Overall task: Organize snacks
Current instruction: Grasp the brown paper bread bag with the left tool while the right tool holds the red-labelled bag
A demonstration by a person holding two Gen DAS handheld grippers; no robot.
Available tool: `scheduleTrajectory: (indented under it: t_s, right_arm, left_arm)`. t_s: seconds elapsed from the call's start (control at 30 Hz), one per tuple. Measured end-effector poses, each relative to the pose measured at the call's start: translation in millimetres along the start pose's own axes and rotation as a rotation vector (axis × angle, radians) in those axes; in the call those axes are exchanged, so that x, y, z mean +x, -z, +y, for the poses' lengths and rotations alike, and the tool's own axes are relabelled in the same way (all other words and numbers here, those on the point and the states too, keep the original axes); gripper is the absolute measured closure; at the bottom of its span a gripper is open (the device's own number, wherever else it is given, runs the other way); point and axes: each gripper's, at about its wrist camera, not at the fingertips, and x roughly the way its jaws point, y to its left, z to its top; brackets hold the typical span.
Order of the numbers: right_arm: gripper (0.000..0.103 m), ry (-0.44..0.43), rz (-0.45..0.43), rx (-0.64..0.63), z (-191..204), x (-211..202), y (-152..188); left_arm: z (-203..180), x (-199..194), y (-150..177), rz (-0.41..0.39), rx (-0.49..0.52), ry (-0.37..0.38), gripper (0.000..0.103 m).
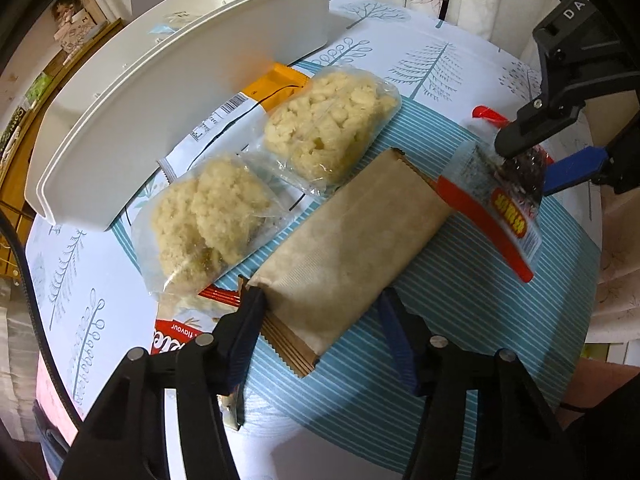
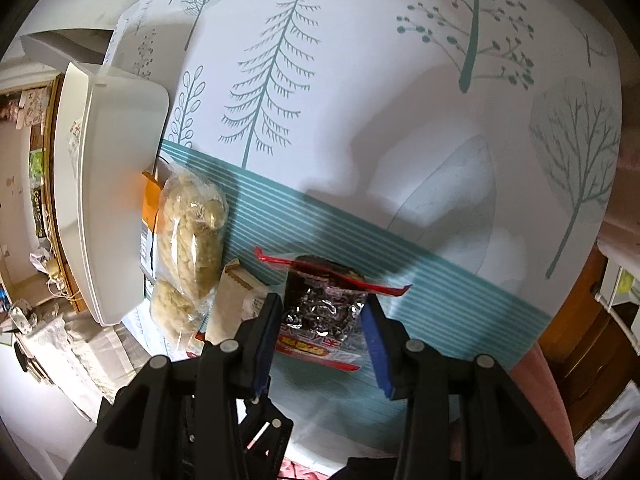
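Note:
A brown paper-look snack packet [image 1: 352, 236] lies on the striped band of the tablecloth. My left gripper [image 1: 320, 308] stands over its near end, one finger against each long side, pressing on it. At the upper right my right gripper [image 1: 532, 164] is shut on a clear packet with red edges and dark contents [image 1: 500, 200], whose near end hangs over the brown packet's far corner. In the right wrist view the same dark snack packet [image 2: 320, 320] sits pinched between the fingers of the right gripper [image 2: 322, 300], and the brown packet [image 2: 228, 304] lies just to its left.
A white plastic bin [image 1: 160, 80] stands at the table's left edge. Two clear bags of pale crumbly snacks [image 1: 332, 128] [image 1: 208, 220] lie beside it, over an orange and white packet [image 1: 244, 108]. A red and white packet [image 1: 188, 324] lies under the left finger. Tree-print cloth [image 2: 360, 120] stretches to the right.

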Motion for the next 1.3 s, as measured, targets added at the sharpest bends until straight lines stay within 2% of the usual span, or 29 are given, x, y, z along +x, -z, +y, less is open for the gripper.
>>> scheduleTrajectory:
  t_s: [0.07,0.13,0.17,0.23,0.37,0.53,0.63,0.7,0.73,0.87,0.97,1.07,1.23,1.3]
  right_arm:
    - [0.062,0.003,0.004,-0.014,-0.2,-3.6,-3.3]
    - [0.062,0.007,0.006,-0.034,2.7,-5.3,-7.6]
    - [0.062,0.008,0.005,-0.045,3.9,-7.0,-8.1]
    - [0.062,0.012,0.003,-0.068,6.2,-11.8,-11.2]
    - [0.062,0.023,0.000,-0.120,19.8,-10.4,-11.3]
    - [0.062,0.026,0.014,-0.167,29.3,-12.7,-15.5]
    - [0.062,0.025,0.018,-0.196,35.1,-14.0,-16.4]
    - [0.062,0.027,0.020,-0.216,37.3,-16.3,-18.8]
    - [0.062,0.027,0.022,-0.223,38.6,-16.3,-19.1]
    - [0.062,0.033,0.035,-0.244,38.4,-18.1,-25.8]
    - [0.062,0.037,0.042,-0.254,39.6,-17.7,-30.4]
    - [0.062,0.044,0.047,-0.269,41.5,-17.2,-34.4]
    - [0.062,0.057,0.060,-0.285,42.4,-17.8,-44.3]
    - [0.062,0.062,0.063,-0.294,43.4,-17.8,-48.4]
  left_arm:
    - [3.4,0.6,-1.4,0.004,-0.013,-0.007,0.047]
    - [7.9,-1.3,-0.9,0.005,-0.034,-0.008,0.052]
    - [7.9,-5.0,-0.1,0.000,-0.041,-0.013,0.072]
    - [10.8,-5.5,-1.1,-0.003,-0.067,-0.009,0.085]
    - [19.9,-6.5,-0.9,0.013,-0.145,0.012,0.094]
    - [26.4,-18.2,4.8,0.019,-0.191,0.067,0.094]
    - [27.4,-25.0,3.3,0.014,-0.201,0.097,0.086]
    - [29.2,-27.4,-0.9,0.016,-0.204,0.128,0.072]
    - [28.3,-28.4,-3.6,0.012,-0.194,0.133,0.071]
    - [23.3,-27.1,-18.3,0.017,-0.135,0.133,0.050]
    - [24.4,-21.2,-28.0,0.036,-0.122,0.151,0.046]
    - [22.0,-13.1,-37.4,0.061,-0.097,0.171,0.035]
    - [15.3,3.0,-48.6,0.109,-0.058,0.181,0.033]
    - [15.1,5.7,-49.5,0.111,-0.055,0.173,0.029]
